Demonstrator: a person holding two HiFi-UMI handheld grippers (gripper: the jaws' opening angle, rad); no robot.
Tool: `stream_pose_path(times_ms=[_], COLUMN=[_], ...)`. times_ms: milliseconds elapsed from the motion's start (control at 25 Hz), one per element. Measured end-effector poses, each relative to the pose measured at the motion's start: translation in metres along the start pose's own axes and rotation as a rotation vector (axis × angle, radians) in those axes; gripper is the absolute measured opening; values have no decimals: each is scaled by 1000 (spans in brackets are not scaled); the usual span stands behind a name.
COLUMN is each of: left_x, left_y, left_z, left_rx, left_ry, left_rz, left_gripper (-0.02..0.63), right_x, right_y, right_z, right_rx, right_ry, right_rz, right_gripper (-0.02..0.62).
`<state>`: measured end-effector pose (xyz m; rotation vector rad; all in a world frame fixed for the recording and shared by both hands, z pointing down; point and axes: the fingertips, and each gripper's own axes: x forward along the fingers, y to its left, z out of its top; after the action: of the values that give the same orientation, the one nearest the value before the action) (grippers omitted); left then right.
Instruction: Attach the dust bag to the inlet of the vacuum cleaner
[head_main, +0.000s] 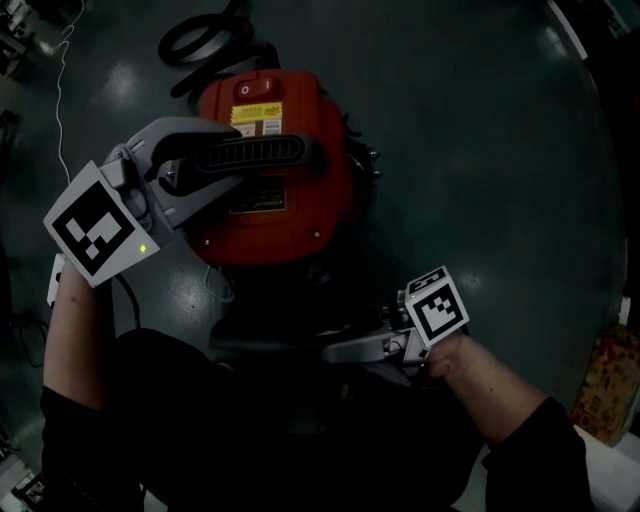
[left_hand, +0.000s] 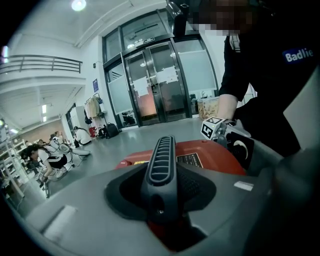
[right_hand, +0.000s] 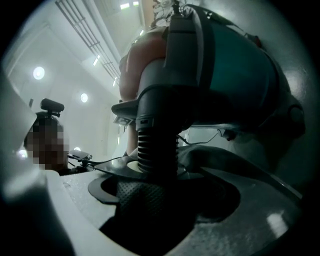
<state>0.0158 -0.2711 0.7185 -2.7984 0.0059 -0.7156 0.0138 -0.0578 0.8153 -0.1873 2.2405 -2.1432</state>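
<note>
A red vacuum cleaner (head_main: 275, 215) stands on the floor, with a black ribbed handle (head_main: 270, 153) across its top. My left gripper (head_main: 240, 158) is shut on that handle (left_hand: 161, 165); its jaws sit on either side of the grip. My right gripper (head_main: 332, 352) is low at the vacuum's near side and points left at a dark shape there. In the right gripper view a black ribbed sleeve (right_hand: 156, 145) with a pale flange runs down from the vacuum body (right_hand: 230, 75) into the wide gap of the right gripper (right_hand: 160, 200). It is narrower than that gap. Dark folds lie to its right.
A coiled black hose (head_main: 200, 40) lies beyond the vacuum. A patterned box (head_main: 605, 385) sits at the right edge. My own dark clothing fills the bottom of the head view. Glass doors (left_hand: 155, 85) and seated people (left_hand: 50, 157) are far off across the hall.
</note>
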Motion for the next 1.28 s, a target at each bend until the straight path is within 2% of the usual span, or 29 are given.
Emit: stream_pose_path(times_ms=[280,640,1040,1280], left_x=[0,1,0,1], left_y=[0,0,1,0], left_z=[-1,1,0,1], left_rx=[-2,-3,1,-2], left_ry=[-5,-15,-18,-19], left_rz=[9,15,25,22], left_gripper=[138,138,138,130], right_x=[-6,3,-6,2], right_y=[-3,-3,-6,-6], right_z=[3,12,14,21], right_rx=[23,17,35,39], right_ry=[-93,-94,-173,-174], right_rz=[-23,-28,-48,-42], right_gripper=[403,403,403,403])
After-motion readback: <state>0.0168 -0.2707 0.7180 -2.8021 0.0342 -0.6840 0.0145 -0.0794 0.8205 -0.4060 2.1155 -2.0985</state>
